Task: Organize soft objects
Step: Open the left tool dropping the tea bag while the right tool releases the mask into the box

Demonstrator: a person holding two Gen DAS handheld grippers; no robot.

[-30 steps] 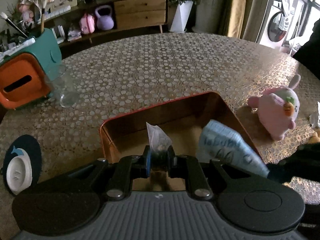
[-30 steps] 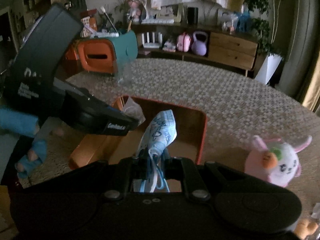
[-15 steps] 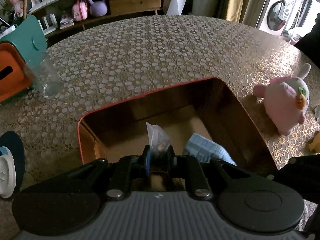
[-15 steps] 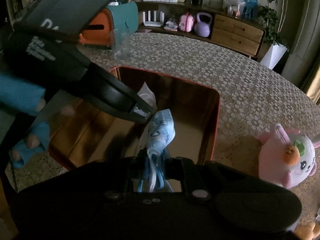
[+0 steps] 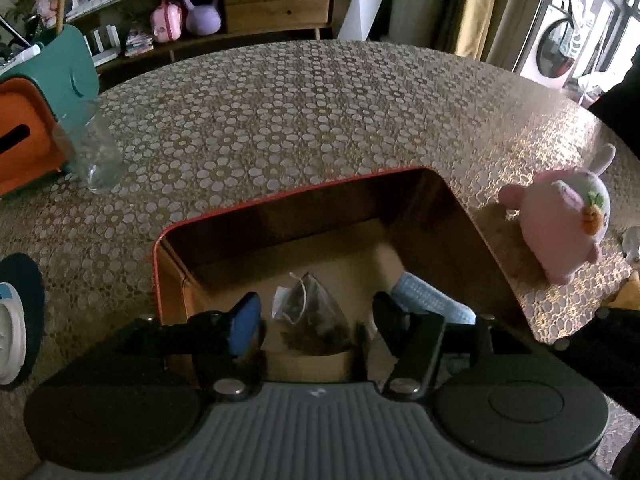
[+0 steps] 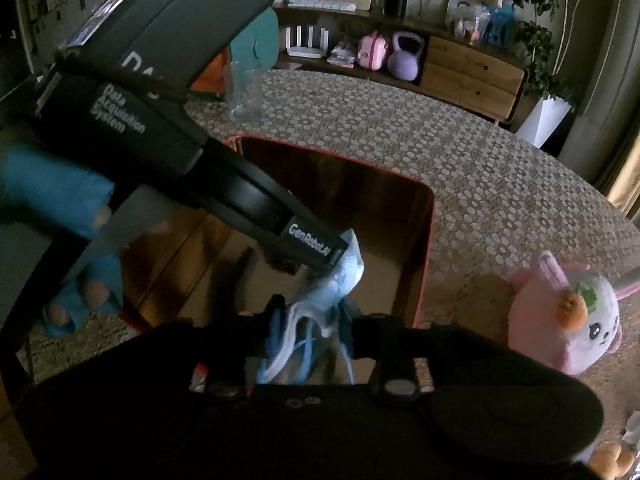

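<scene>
An open wooden box with an orange rim (image 5: 280, 200) stands on the patterned table. My left gripper (image 5: 320, 322) hangs over its near end, and its jaws are opening. A pyramid tea bag (image 5: 312, 312) lies loose on the box floor between them, clear of both pads. A light blue face mask (image 5: 428, 300) pokes in from the right. In the right wrist view my right gripper (image 6: 316, 332) is opening too. The mask (image 6: 340, 280) droops between its jaws over the box (image 6: 424, 240), its straps trailing down. The left gripper's black finger (image 6: 312, 240) touches the mask's top.
A pink bunny plush (image 5: 564, 216) sits on the table right of the box. A clear glass (image 5: 96, 152) and an orange and teal tissue box (image 5: 24, 136) stand at the far left. A gloved hand (image 6: 52, 196) holds the left tool.
Both pairs of jaws have parted. The tea bag has left the left pads and now lies on the box floor. The mask hangs looser in the right gripper.
</scene>
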